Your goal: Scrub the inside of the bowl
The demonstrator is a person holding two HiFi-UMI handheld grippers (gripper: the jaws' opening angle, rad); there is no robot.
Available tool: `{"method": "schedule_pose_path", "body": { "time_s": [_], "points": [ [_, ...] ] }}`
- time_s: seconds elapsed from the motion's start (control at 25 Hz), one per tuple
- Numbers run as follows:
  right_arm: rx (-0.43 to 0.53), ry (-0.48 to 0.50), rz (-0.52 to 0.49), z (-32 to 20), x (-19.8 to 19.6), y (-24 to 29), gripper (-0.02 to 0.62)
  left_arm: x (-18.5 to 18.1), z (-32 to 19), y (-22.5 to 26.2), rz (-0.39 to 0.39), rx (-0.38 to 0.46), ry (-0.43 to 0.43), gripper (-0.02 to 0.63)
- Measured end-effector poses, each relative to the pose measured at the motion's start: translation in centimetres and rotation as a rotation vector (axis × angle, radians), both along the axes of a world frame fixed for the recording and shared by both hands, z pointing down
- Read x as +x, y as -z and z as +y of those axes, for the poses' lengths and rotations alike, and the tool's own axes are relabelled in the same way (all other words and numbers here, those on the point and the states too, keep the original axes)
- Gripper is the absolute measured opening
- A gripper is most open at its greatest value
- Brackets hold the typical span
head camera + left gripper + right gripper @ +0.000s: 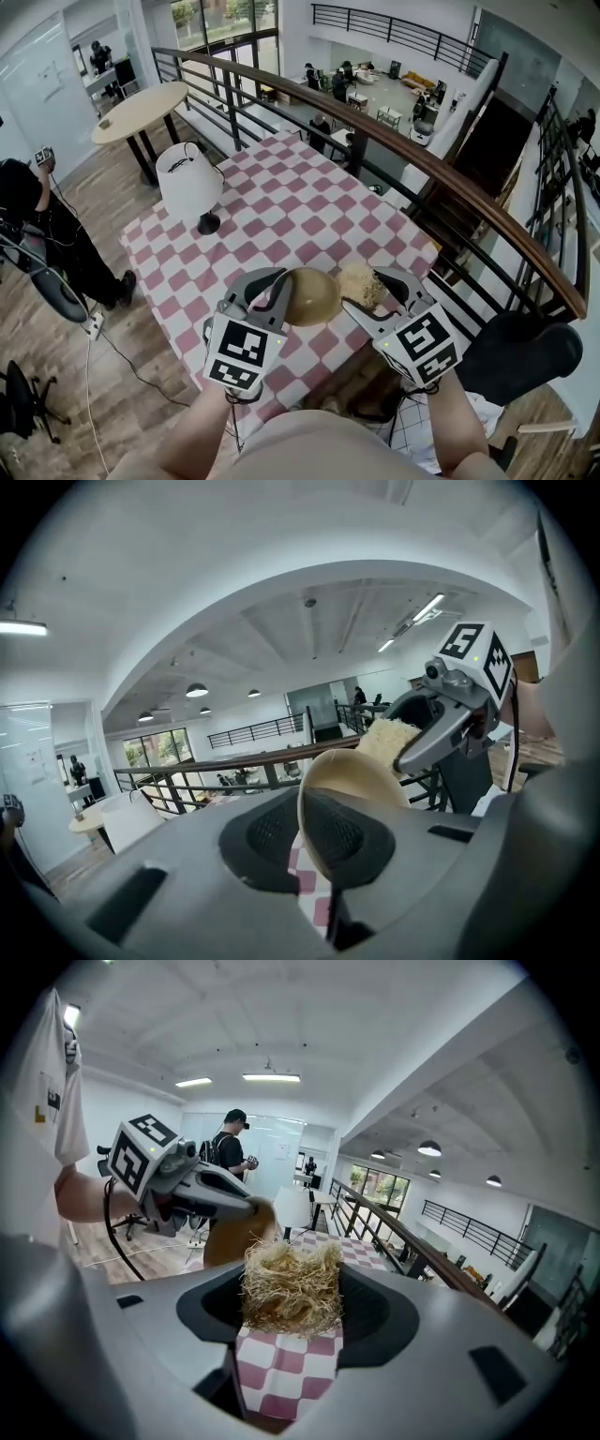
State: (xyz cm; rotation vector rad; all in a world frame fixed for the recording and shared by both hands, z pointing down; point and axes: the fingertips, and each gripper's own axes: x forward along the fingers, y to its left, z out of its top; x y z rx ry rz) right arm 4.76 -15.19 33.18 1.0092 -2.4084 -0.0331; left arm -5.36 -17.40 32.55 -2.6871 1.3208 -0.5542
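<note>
Head view, two grippers raised over one checkered table point(309, 206), left gripper point(278, 286) clamped narrow on one tan bowl's point(312, 296) rim, right gripper point(367, 292) pinching one straw scrubber point(360, 283) just beside it, one white lamp point(189, 183) behind.

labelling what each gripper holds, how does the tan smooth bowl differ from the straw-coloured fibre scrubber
The tan smooth bowl is a rounded hollow shell; the straw-coloured fibre scrubber is a rough, tangled wad. The bowl is pinched at its rim by the left gripper; the scrubber sits clamped in the right gripper. Both are held above the checked tablecloth.
</note>
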Motion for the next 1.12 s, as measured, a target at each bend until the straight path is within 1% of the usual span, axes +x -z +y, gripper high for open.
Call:
{"method": "schedule_pose_path", "body": {
  "time_s": [0.16, 0.28, 0.44, 0.52, 0.64, 0.84, 0.92, 1.04, 1.12],
  "points": [
    [-0.049, 0.015, 0.003, 0.9, -0.5, -1.6, 0.256, -0.6, -0.4, -0.2, 0.021, -0.016, 0.019, 0.026],
    [-0.073, 0.038, 0.005, 1.7, -1.4, -2.6, 0.256, -1.2, -0.7, 0.0, 0.063, -0.02, 0.048, 0.026],
    [-0.115, 0.082, -0.026, 3.0, -3.4, -3.8, 0.256, -1.5, -1.1, 1.1, 0.123, 0.005, 0.083, 0.025],
    [-0.13, 0.106, -0.042, 3.7, -4.7, -4.4, 0.256, -1.4, -1.2, 1.4, 0.133, 0.011, 0.094, 0.025],
    [-0.136, 0.105, -0.061, 4.1, -5.8, -4.7, 0.256, -1.6, -1.4, 1.5, 0.144, 0.006, 0.113, 0.026],
    [-0.153, 0.105, -0.142, 4.6, -7.0, -4.8, 0.258, -2.1, -1.2, 2.2, 0.204, 0.016, 0.142, 0.026],
    [-0.161, 0.096, -0.178, 4.9, -7.8, -4.9, 0.256, -2.2, -1.0, 2.4, 0.212, 0.023, 0.154, 0.026],
    [-0.2, 0.076, -0.271, 5.7, -8.8, -5.2, 0.258, -1.8, -0.3, 2.3, 0.225, 0.024, 0.165, 0.026],
    [-0.201, 0.059, -0.319, 5.9, -9.4, -5.3, 0.258, -1.4, -0.1, 2.3, 0.24, 0.017, 0.159, 0.026]
  ]
}}
